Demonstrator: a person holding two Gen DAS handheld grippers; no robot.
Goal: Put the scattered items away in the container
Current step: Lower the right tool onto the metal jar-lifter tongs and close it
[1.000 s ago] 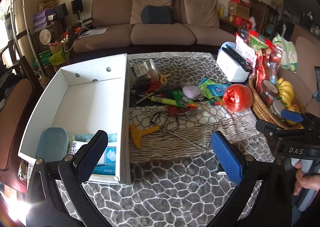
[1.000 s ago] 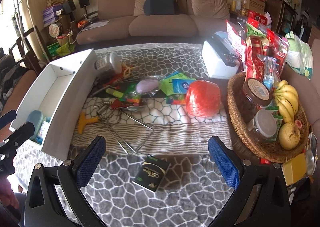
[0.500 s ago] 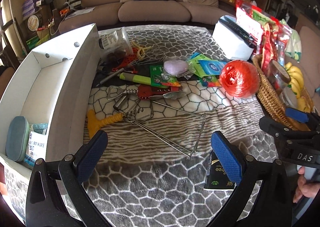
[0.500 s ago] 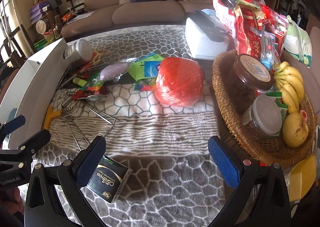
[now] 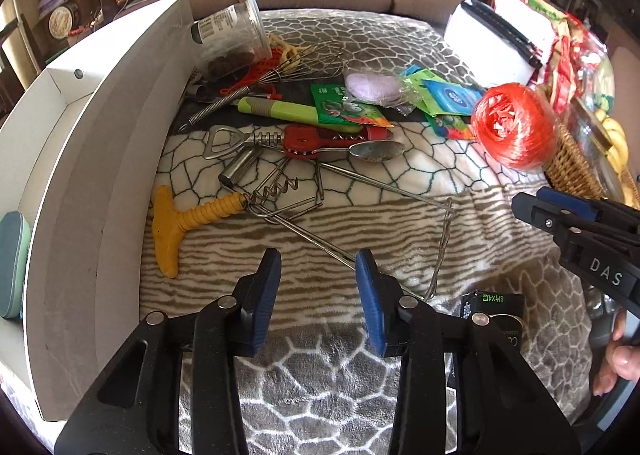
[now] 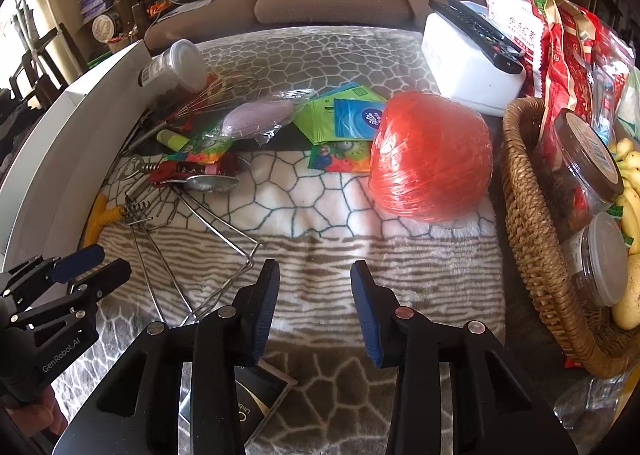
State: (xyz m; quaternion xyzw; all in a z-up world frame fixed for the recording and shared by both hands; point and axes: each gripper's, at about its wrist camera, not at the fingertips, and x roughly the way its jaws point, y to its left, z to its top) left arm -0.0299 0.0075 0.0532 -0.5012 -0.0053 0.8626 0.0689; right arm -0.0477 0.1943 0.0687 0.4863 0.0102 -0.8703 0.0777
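**Narrowing both hand-held grippers over the clutter beside the box**

Looking through your left wrist camera first: your left hand-held gripper [image 5: 316, 267] has its blue pads drawn in to a narrow gap, where half a second ago they stood wide apart. Nothing sits between them; they hover just over the striped part of the blanket-covered counter [image 5: 280, 387], with the bent wire rack [image 5: 384, 239] running right up to the right-hand pad. The view has also dropped closer to the clutter. That suggests you are lining up on a thin item, probably the wire rack or the yellow-handled corkscrew [image 5: 188, 219] a little ahead and to the left. The white box [image 5: 80, 191] runs along the left edge, close to the corkscrew; a teal pouch [image 5: 14, 263] already lies inside it. A small black carton [image 5: 492, 305] lies just right of the gripper, partly hidden by its arm.

Turning to your right wrist camera: your right hand-held gripper [image 6: 314, 279] has narrowed the same way, also holding nothing. The red twine ball [image 6: 432, 155] sits ahead and to the right, near but not touching, far too wide for the present gap. The corner of the wire rack lies just ahead of the left pad. The black carton now lies beneath the gripper's left arm, nearer than before. Most of the pile is yet to be boxed, I judge.
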